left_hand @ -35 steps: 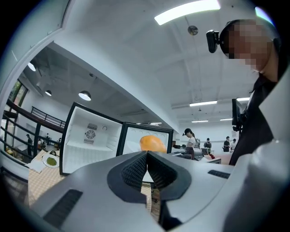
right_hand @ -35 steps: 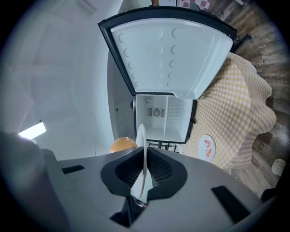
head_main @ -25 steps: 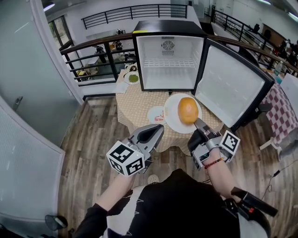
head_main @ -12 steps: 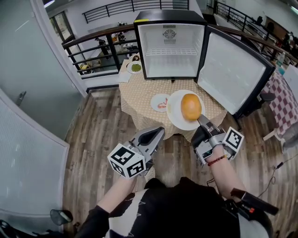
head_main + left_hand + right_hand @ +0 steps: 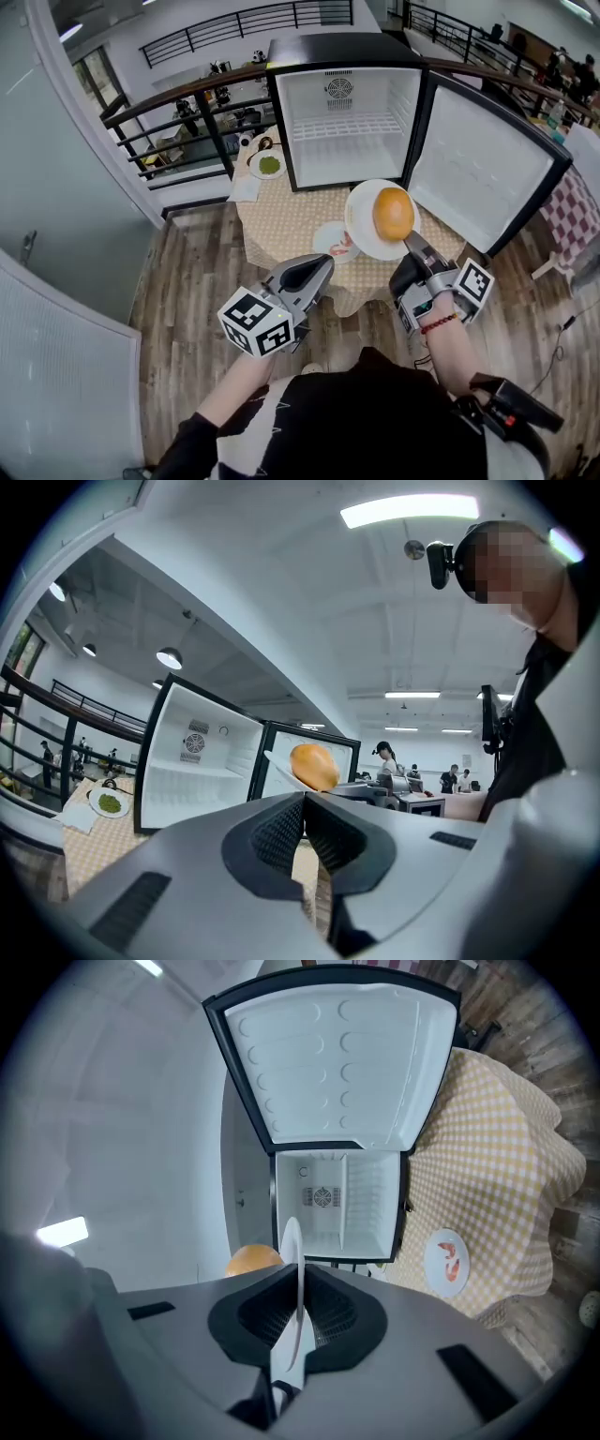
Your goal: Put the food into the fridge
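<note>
Clamping plate [image 5: 362, 223] rim with right gripper [image 5: 411, 241], level to stop bun [image 5: 393, 213] rolling, fridge [image 5: 349, 141] open at 12 o'clock. Left gripper [image 5: 317, 266] closed, empty.

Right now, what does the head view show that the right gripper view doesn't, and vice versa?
Head view only: the left gripper and a plate of green food beside the fridge. Right gripper view only: the white plate edge-on, its rim clamped in the right gripper. Both: the open fridge, the orange bun on that plate, and a small plate with red food on the checked tablecloth.
</note>
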A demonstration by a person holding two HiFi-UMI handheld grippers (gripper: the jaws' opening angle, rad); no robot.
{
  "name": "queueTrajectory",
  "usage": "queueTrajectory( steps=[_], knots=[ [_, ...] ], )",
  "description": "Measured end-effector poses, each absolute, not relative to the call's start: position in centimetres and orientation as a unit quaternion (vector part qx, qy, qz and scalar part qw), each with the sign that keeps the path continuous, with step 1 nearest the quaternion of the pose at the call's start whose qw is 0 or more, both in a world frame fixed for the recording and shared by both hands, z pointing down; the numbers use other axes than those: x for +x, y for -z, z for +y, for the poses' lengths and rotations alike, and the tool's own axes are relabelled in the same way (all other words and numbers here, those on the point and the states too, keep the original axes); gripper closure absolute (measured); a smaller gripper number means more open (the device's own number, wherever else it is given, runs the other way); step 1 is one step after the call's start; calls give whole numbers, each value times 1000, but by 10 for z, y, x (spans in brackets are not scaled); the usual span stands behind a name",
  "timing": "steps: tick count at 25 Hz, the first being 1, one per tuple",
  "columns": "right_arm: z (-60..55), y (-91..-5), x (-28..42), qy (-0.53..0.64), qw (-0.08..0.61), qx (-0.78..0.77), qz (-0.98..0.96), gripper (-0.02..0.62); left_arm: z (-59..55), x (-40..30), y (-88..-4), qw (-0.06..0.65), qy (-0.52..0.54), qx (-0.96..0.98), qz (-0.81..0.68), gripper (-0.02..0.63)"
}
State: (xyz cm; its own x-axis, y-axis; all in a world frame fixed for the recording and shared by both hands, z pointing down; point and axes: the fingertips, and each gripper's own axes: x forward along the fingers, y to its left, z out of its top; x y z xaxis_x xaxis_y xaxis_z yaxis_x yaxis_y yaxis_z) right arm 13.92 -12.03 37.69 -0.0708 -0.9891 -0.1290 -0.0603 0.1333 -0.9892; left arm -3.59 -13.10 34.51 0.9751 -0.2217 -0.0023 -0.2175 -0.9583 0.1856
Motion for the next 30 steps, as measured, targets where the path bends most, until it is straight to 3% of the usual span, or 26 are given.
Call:
queueTrajectory(
  steps=[13,30],
  knots=[
    [-185,-382,132,428,536,-510,519,571,-215,-58,-351,103,-1,993,-61,592],
    [-249,-410,124,451,507,-531,507,571,-277,-63,-389,151,0,986,-71,592]
  ],
)
